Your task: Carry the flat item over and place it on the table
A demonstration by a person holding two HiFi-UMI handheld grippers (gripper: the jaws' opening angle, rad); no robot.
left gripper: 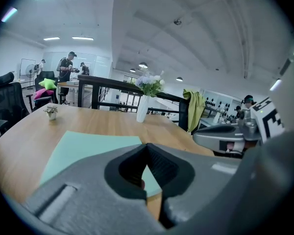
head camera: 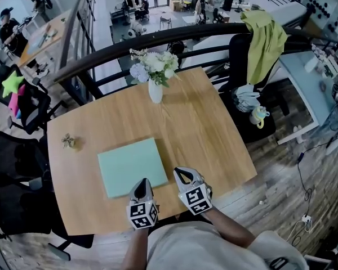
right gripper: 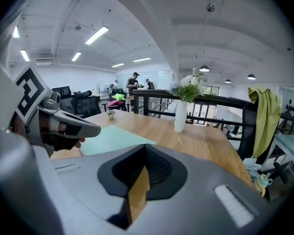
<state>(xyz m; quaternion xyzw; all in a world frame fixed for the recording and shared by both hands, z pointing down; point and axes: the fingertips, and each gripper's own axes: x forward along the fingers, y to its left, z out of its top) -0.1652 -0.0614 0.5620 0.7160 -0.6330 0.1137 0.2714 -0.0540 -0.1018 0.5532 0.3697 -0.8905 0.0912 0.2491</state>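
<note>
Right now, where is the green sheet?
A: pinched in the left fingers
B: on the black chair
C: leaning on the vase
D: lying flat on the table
D: the green sheet lies flat on the table; the left gripper is shut on nothing.

The flat square sheet (head camera: pixel 132 166) is pale mint green; the wooden table (head camera: pixel 214 134) is light brown. The grey left gripper (head camera: pixel 143 183) and right gripper (head camera: pixel 182 174) wear black-and-white squares. The flowers (head camera: pixel 158 63) look white, maybe pale blue.

The matt mint-green flat item (head camera: pixel 132 166) lies on a smooth wood-grain table (head camera: pixel 214 134); the white vase (head camera: pixel 155 91) looks glossy.
</note>
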